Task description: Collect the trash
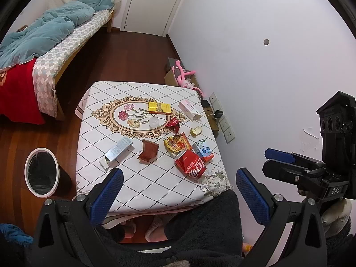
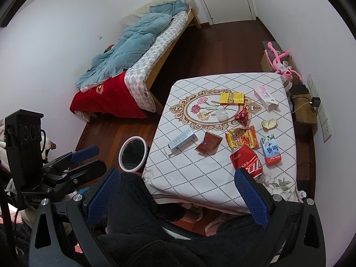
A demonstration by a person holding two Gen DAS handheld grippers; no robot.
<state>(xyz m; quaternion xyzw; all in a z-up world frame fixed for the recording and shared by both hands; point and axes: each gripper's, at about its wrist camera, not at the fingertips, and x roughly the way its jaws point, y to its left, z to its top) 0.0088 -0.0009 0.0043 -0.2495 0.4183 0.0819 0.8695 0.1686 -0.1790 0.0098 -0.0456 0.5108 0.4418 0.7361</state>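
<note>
Cluttering table (image 1: 142, 178), red can (image 1: 192, 163), wrappers (image 1: 176, 143)

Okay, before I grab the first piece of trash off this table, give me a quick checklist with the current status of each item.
1. Left gripper open, nothing held: ok.
2. Right gripper open, nothing held: ok.
3. Trash bin beside the table, mouth unobstructed: ok.
4. Crushed red can nearest, nothing on top: ok.
5. Milk carton touching the can: cannot tell.
6. Bin has room: cannot tell, interior dark.
</note>
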